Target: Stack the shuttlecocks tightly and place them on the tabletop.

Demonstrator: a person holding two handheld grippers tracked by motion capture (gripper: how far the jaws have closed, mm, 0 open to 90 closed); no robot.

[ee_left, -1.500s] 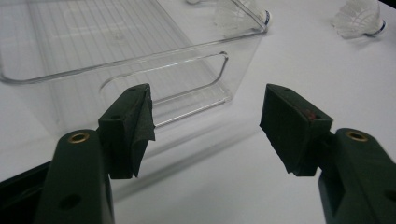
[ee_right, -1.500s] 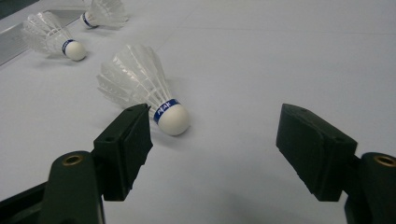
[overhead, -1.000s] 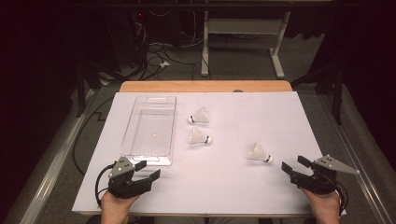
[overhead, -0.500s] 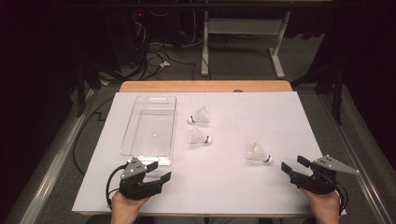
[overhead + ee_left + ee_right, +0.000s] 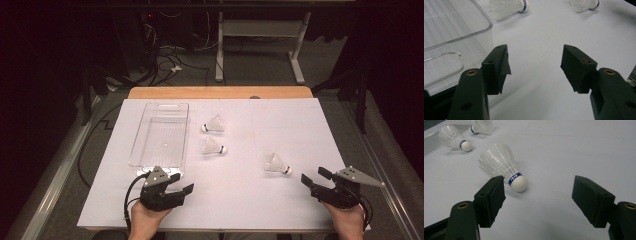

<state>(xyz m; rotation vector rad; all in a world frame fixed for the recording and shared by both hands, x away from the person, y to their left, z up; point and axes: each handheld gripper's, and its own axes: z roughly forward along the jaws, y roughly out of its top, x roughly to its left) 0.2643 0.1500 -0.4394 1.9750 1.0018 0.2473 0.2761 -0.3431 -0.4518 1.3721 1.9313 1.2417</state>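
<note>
The shuttlecock (image 5: pixel 277 163) lies near the worktop's right front corner, ahead of the open, empty right gripper (image 5: pixel 314 178), which should close gently on its cork, sparing feathers.

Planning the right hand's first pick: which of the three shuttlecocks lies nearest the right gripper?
The lone shuttlecock on the table's right side, just ahead of the right gripper; the other two lie beside the clear tray.

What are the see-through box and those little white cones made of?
The box looks like clear hard plastic: glossy, with the white table visible through its walls. The cones are shuttlecocks; the nearest one has a translucent white ribbed skirt, feather or plastic, hard to tell, and a smooth matte white cap, possibly cork or foam.
</note>
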